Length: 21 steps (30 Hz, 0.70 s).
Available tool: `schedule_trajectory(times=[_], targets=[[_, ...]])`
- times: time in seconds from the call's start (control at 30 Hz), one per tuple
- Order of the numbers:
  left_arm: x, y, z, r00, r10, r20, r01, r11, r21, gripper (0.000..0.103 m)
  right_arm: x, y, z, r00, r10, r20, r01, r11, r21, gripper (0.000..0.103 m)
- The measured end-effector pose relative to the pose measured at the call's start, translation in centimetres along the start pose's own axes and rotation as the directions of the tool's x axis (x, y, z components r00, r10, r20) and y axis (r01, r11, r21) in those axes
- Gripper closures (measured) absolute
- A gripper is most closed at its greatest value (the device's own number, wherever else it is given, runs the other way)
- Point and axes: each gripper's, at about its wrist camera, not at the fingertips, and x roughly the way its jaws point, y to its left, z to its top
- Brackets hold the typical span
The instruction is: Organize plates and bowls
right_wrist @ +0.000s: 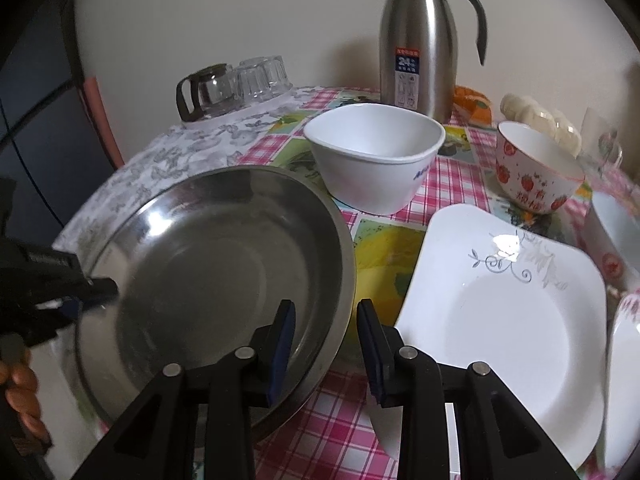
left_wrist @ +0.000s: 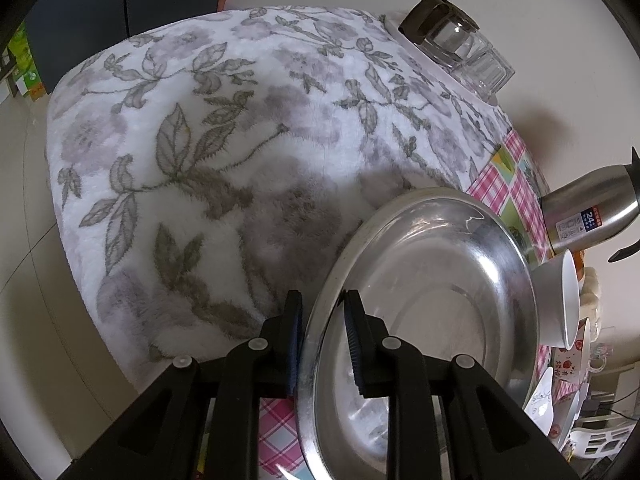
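1. We've got the steel plate (right_wrist: 208, 264) near the table's (right_wrist: 328, 432) front-left edge, half on the floral towel (left_wrist: 208, 152). It's tipped up on its left side, hollow facing up.
2. Left gripper (left_wrist: 320, 320) is clamped on its left rim. Right gripper (right_wrist: 326, 336) straddles the right rim, pads apart from the metal, so open.
3. Looks light, stiff and slick. We'd pinch the rim.
4. Round, so no long axis.

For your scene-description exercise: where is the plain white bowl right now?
In the right wrist view the plain white bowl stands upright on the checked tablecloth, in front of the steel flask, between the steel dish and the strawberry bowl.
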Motion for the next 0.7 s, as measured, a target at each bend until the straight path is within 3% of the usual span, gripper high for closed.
schedule_trajectory(times=[0.1,0.7], targets=[[0.0,0.0,0.1,1.000,-0.004,-0.003,0.004,1.000,-0.012,0.078,0.1,-0.1,-0.1,1.000,-0.005,-0.004,0.005,1.000,-0.007,0.082],[-0.9,-1.0,0.7,0.999,-0.003,0.034,0.001,0.999,0.054,0.081,-1.3,-0.3,0.3,0.999,0.037,0.006,-0.037,0.999,0.020,0.083]])
